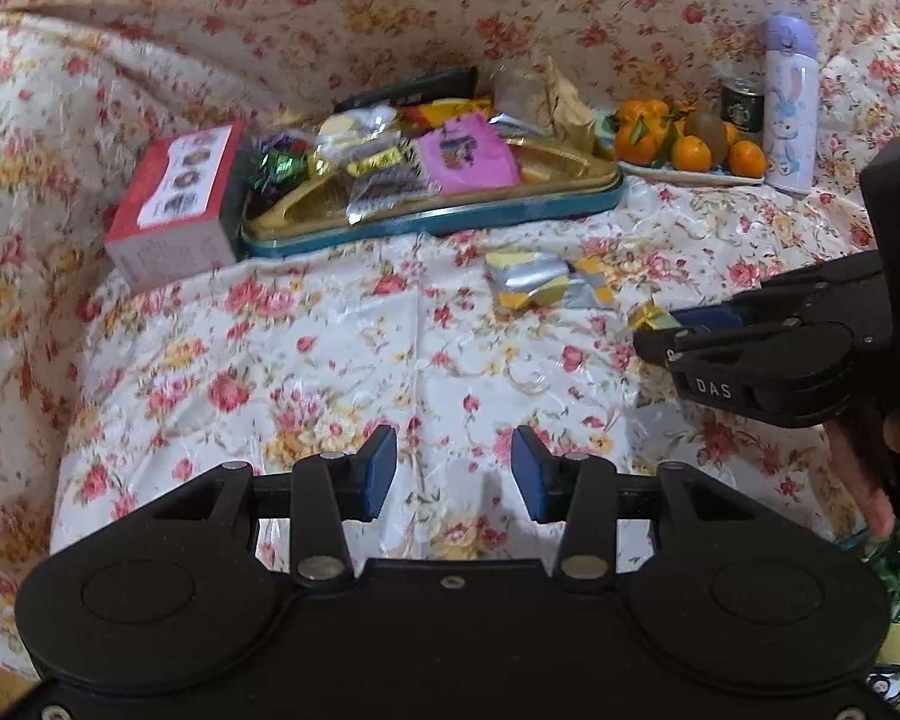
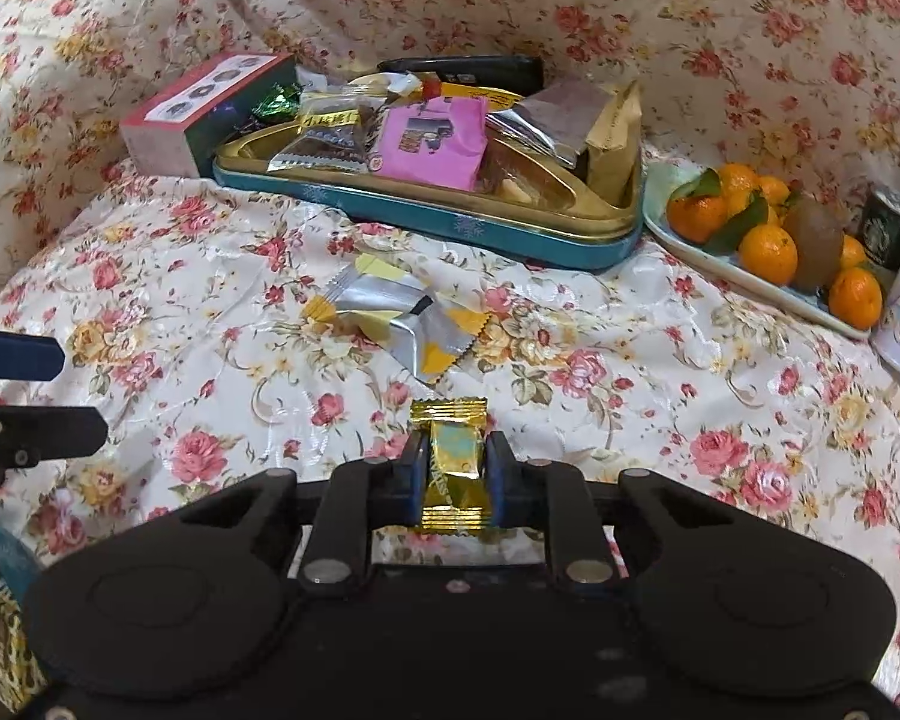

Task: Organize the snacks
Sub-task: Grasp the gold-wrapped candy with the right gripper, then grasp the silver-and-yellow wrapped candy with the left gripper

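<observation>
My right gripper (image 2: 455,462) is shut on a small gold-wrapped candy (image 2: 453,474) and holds it over the floral cloth. It shows in the left wrist view (image 1: 648,339) at the right, with the candy (image 1: 651,318) at its tip. My left gripper (image 1: 455,471) is open and empty above the cloth. A silver and yellow snack packet (image 2: 390,318) lies loose on the cloth in front of the tray; it also shows in the left wrist view (image 1: 540,282). The teal and gold tray (image 2: 600,246) (image 1: 570,213) holds several snacks, among them a pink packet (image 2: 432,147).
A red box (image 1: 174,204) stands left of the tray. A plate of tangerines (image 2: 750,276) lies right of it, with a dark can (image 1: 742,105) and a purple rabbit flask (image 1: 789,108) behind. A floral cloth (image 2: 150,276) covers everything.
</observation>
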The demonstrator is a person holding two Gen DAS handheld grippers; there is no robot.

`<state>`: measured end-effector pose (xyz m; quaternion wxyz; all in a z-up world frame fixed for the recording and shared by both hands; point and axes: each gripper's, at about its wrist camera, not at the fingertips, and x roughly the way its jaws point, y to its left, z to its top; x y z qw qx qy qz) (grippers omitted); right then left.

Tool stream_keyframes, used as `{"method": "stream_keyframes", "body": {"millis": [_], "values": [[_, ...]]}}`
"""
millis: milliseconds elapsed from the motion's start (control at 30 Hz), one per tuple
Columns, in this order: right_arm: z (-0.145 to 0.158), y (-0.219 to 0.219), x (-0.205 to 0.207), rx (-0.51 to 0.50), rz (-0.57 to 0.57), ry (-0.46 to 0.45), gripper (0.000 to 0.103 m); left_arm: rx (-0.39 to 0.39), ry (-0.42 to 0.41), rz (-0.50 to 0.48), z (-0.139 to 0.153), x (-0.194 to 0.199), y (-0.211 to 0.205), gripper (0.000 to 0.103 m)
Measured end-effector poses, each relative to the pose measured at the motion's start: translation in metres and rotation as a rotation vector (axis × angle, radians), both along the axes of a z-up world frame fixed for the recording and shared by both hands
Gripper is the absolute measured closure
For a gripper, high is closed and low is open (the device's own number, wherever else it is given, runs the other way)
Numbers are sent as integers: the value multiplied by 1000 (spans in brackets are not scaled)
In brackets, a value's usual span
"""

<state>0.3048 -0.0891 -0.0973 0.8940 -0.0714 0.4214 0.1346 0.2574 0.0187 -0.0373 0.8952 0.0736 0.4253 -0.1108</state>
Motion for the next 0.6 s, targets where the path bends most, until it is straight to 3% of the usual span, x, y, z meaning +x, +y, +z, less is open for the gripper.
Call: {"method": "stream_keyframes", "body": {"millis": [200, 433, 600], "values": [[15, -24, -9, 67, -110, 5, 83, 52, -92, -120, 5, 5, -15, 51], [34, -52, -30, 174, -179, -18, 83, 221, -295, -370, -6, 17, -38, 51], [35, -59, -40, 205, -184, -16, 83, 245, -293, -505, -13, 37, -46, 49]]}}
